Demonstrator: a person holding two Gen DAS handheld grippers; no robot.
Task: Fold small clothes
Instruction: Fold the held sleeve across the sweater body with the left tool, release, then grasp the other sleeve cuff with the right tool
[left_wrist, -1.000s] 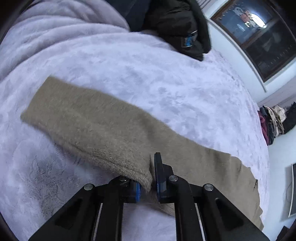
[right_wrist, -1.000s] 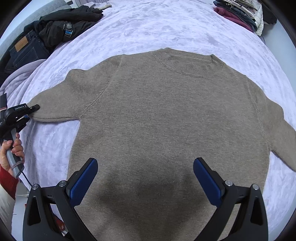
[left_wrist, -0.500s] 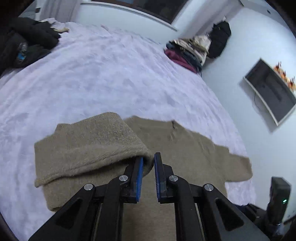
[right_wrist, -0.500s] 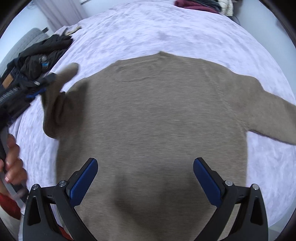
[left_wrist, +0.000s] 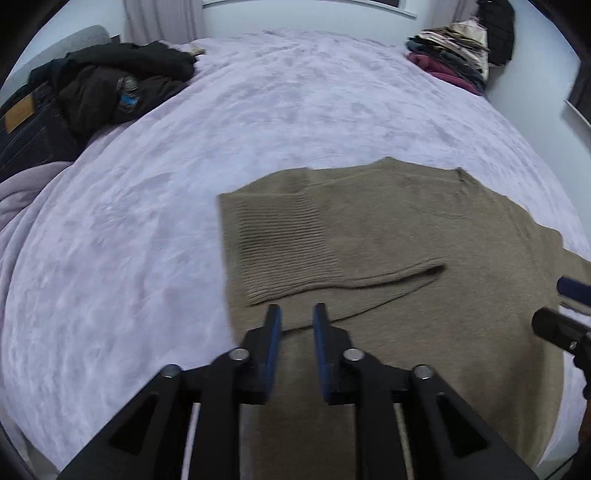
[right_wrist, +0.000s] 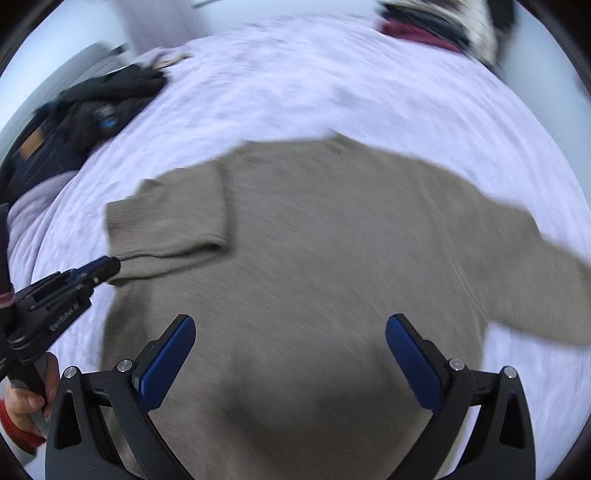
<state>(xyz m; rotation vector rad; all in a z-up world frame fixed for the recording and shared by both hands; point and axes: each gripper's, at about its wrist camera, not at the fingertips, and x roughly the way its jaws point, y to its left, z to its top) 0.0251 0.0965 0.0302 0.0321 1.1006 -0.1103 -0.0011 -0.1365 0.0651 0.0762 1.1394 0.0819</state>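
One sweater (left_wrist: 424, 236), two tools, two clothing piles (left_wrist: 92, 92) on bed.

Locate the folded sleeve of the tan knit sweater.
The folded sleeve lies across the tan knit sweater's left shoulder, just ahead of the left gripper.

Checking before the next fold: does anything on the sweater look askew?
Slightly. The folded sleeve lies slanted across the sweater, its cuff overhanging the side edge. The other sleeve is not yet folded. No damage visible.

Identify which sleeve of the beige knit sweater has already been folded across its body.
The sleeve with the ribbed cuff beside the left hand-held gripper lies doubled over the beige knit sweater. The other sleeve stretches out flat onto the lilac blanket.
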